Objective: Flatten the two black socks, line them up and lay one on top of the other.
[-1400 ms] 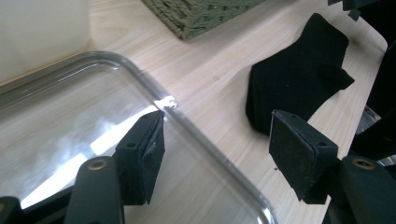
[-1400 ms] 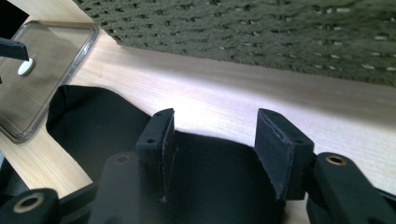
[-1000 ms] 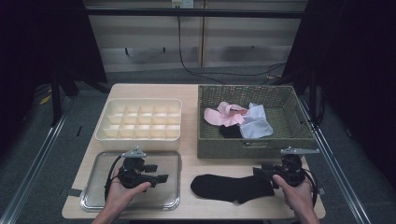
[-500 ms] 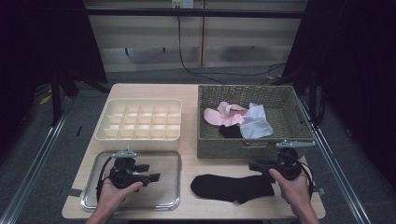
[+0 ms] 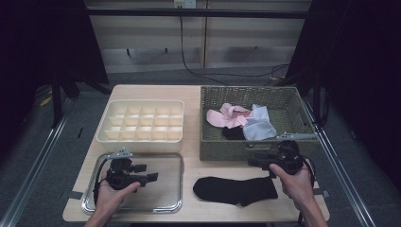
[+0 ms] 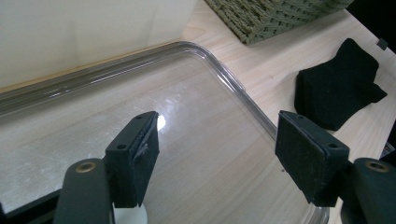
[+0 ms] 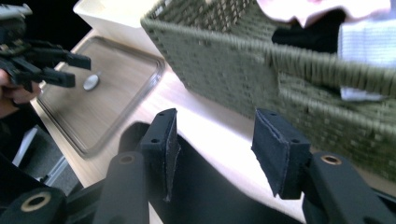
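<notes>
Both grippers are empty: the right gripper (image 5: pixel 257 161), jaws apart after narrowing, has lifted off the black sock (image 5: pixel 235 189) lying flat before the wicker basket (image 5: pixel 208 146), suggesting release; left gripper (image 5: pixel 152 172), jaws apart, hovers over the tray (image 5: pixel 172 158).
</notes>
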`<state>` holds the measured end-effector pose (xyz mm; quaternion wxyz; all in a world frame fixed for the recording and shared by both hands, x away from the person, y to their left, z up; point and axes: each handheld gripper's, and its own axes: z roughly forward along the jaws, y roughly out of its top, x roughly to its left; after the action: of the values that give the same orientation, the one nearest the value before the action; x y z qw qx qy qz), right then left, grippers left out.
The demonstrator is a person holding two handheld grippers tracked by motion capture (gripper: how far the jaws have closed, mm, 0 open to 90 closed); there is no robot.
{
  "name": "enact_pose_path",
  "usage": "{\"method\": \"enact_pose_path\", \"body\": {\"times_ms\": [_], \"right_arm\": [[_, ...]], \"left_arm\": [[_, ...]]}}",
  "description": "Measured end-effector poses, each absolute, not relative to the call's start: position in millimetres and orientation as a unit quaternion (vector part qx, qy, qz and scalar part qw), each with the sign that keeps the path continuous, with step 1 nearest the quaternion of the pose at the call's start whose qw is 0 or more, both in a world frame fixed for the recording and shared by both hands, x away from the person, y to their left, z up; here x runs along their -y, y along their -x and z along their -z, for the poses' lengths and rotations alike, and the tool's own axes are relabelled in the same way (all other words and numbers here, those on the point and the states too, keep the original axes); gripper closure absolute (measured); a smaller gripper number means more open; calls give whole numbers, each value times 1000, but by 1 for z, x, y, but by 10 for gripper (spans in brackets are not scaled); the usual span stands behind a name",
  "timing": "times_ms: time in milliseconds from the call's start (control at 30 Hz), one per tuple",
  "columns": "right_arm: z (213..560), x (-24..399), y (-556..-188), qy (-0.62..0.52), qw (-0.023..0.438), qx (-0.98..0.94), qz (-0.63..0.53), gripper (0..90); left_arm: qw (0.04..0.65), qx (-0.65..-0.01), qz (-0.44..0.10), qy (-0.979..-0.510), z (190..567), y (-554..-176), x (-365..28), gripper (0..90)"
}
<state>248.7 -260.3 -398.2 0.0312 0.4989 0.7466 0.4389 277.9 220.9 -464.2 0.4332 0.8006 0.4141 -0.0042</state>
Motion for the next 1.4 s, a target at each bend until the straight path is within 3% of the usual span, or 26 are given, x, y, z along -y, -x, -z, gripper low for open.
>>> {"method": "enact_pose_path", "body": {"times_ms": [400, 600, 733, 1000, 1233, 1400], "right_arm": [[372, 261, -296, -510, 50, -738, -440, 550], [376, 257, -329, -515, 54, -749, -414, 602], [379, 254, -349, -528, 58, -748, -398, 577], [394, 249, -385, -541, 46, -760, -357, 612], [404, 248, -417, -563, 40, -761, -319, 539], [410, 244, -435, -578, 37, -764, -283, 431]], "left_arm": [[433, -414, 4, -801, 464, -277, -222, 304], [434, -417, 5, -799, 466, -278, -224, 303], [434, -419, 7, -798, 466, -278, -223, 301], [427, -413, 10, -805, 468, -277, -219, 309], [430, -414, 10, -802, 468, -278, -221, 301], [427, -413, 12, -804, 469, -279, -221, 300]]}}
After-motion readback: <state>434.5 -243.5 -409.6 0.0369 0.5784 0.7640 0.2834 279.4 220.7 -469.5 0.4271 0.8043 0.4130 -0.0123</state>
